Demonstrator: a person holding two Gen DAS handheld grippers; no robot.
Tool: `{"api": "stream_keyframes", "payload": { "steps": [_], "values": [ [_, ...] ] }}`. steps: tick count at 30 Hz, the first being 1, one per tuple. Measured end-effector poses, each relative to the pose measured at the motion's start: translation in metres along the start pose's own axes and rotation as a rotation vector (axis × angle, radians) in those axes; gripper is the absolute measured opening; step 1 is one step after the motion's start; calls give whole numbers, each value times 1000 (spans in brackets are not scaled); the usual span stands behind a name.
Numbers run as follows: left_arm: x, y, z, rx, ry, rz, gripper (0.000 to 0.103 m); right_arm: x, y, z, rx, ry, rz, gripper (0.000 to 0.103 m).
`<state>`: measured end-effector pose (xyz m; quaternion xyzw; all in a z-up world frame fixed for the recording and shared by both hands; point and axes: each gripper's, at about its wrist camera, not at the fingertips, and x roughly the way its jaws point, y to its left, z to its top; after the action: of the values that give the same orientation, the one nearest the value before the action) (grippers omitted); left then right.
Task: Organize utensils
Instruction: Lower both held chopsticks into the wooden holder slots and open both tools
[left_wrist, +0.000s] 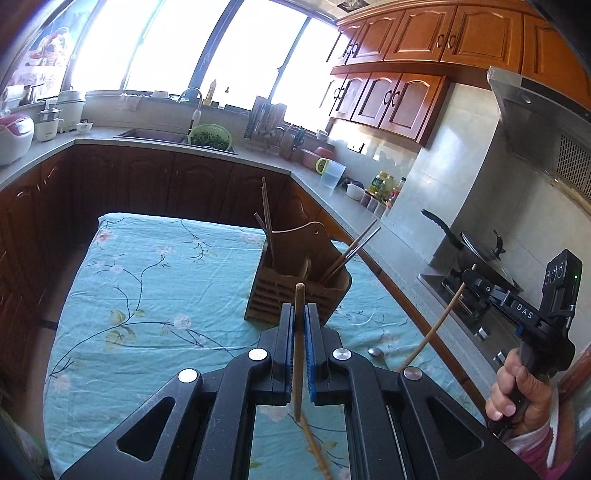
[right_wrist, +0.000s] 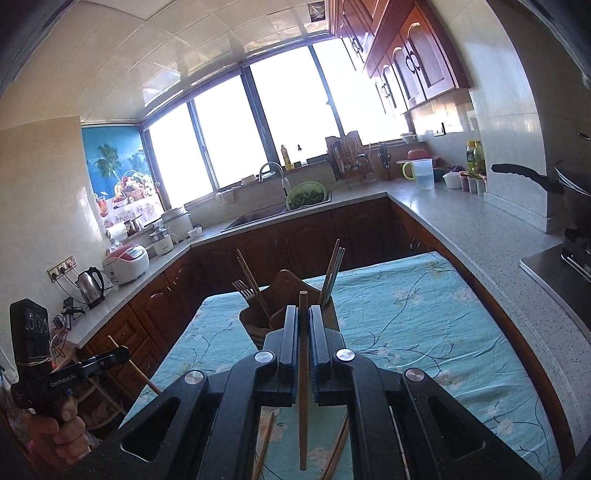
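Note:
A wooden utensil holder stands on the table's floral cloth, with chopsticks, metal chopsticks and a fork standing in it. My left gripper is shut on a wooden chopstick, raised just in front of the holder. My right gripper is shut on another wooden chopstick, also held above the cloth near the holder. Loose chopsticks and a spoon lie on the cloth below.
Dark wood cabinets and a grey counter wrap around the table. A sink with a green colander is at the back, a stove with a pan on the right, and a kettle and rice cooker on the left.

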<state>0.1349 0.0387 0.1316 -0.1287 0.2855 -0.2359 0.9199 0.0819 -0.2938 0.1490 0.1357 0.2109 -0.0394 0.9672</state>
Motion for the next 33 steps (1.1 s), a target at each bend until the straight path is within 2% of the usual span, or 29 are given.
{"api": "stream_keyframes", "payload": {
  "steps": [8, 14, 25, 33],
  "values": [
    [18, 7, 16, -20, -25, 8, 4, 17, -1, 7, 10, -9, -8, 5],
    [31, 8, 42, -31, -76, 14, 4, 28, 1, 31, 3, -62, -10, 5],
    [52, -3, 100, 30, -209, 44, 4, 47, 2, 80, 38, -203, -15, 5],
    [92, 6, 110, -8, -241, 47, 4, 78, -11, 93, 77, -234, -33, 5]
  ]
}}
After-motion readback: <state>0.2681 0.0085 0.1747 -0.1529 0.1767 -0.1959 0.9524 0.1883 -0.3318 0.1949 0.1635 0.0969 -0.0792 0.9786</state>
